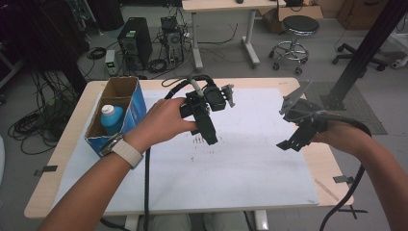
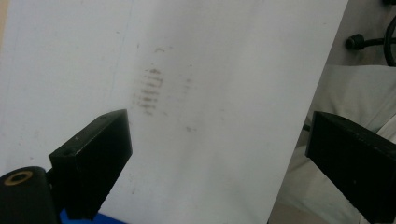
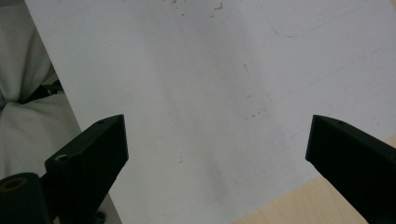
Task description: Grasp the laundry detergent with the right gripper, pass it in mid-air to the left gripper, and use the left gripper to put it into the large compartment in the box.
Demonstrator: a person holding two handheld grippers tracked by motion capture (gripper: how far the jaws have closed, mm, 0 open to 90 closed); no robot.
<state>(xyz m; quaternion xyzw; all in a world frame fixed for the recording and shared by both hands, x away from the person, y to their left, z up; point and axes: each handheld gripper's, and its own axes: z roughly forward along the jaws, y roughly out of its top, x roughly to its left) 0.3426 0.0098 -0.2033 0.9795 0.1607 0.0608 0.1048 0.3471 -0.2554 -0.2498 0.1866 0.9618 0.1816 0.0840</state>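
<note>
Left gripper held above the middle of the white sheet, jaws spread wide with nothing between them; same in the left gripper view, over a smudged patch of dark marks. Right gripper held above the sheet's right edge, jaws likewise wide apart and empty, confirmed in the right gripper view. Both well apart from each other. Blue carton at the far left of the table, open-topped, holding a blue bottle with white cap, lower part hidden by the carton wall. No legible writing on carton or bottle. Wristwatch on the left wrist. Stool and computer tower on the floor beyond the table.
</note>
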